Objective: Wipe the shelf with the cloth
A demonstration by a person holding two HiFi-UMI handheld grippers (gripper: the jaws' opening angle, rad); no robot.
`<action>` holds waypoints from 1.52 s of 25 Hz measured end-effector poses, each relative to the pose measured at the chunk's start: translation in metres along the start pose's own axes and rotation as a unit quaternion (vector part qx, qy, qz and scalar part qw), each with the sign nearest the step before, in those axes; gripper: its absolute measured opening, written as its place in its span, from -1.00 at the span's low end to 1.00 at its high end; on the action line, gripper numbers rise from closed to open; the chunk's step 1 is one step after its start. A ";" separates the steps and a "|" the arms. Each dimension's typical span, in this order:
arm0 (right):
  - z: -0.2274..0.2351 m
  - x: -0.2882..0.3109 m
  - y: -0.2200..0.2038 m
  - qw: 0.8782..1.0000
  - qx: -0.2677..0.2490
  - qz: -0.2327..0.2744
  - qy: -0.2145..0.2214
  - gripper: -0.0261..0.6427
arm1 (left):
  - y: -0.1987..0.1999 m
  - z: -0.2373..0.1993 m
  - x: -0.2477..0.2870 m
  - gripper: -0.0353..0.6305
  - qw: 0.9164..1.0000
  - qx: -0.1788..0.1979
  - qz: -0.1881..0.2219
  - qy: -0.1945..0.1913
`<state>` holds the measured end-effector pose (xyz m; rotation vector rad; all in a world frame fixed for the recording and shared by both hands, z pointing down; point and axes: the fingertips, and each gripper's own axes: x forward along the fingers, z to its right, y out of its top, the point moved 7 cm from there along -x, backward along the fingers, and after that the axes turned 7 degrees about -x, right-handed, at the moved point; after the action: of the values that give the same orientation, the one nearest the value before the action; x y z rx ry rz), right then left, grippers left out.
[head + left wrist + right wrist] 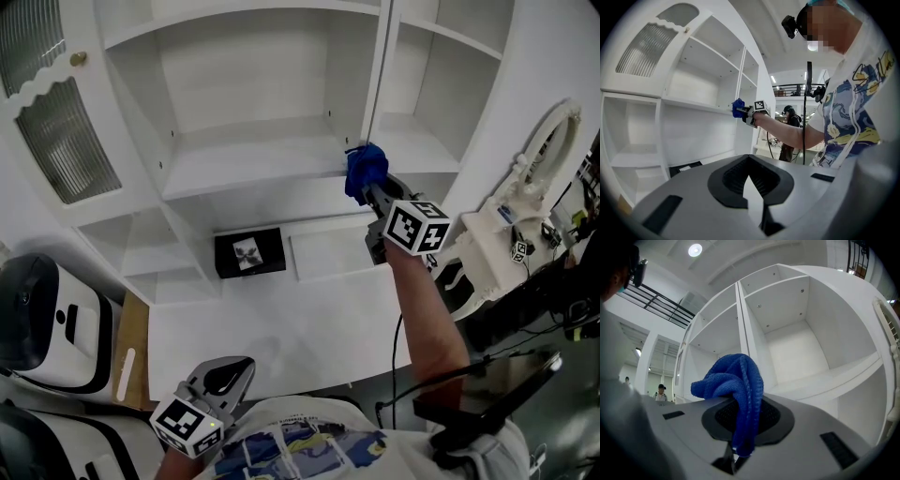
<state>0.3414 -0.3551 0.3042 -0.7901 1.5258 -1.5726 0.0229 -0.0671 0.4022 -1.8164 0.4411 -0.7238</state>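
A bunched blue cloth [366,169] is pinched in my right gripper [372,194], which is shut on it. The cloth hangs at the front edge of the middle shelf [253,155], right by the white upright divider [377,70]. In the right gripper view the blue cloth [736,390] drapes over the jaws, with the divider [752,352] just behind it. My left gripper [230,375] stays low near my body, shut with nothing in it. From the left gripper view the cloth [738,108] shows small at the shelf [693,105] edge.
The white shelving unit has an open glass-paned door [56,122] at the left. A black framed picture [249,253] lies on the lower ledge. A white machine [52,323] stands at the lower left, and an ornate white chair [534,197] at the right.
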 end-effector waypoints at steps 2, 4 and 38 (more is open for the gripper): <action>0.000 0.000 0.010 1.000 -0.008 0.007 -0.001 -0.72 | -0.001 0.000 -0.001 -0.88 1.000 0.000 0.000 0.001; 0.000 0.002 0.022 1.000 -0.019 0.012 -0.001 -0.72 | -0.002 0.000 -0.002 -0.88 1.000 -0.001 0.001 -0.001; -0.024 0.027 0.238 0.979 -0.148 0.141 -0.024 -0.72 | 0.005 -0.012 -0.029 -0.88 1.000 -0.011 0.017 -0.011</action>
<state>0.3349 -0.3582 0.0638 -0.7285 1.7735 -1.1292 -0.0059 -0.0596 0.3929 -1.8317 0.4662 -0.6782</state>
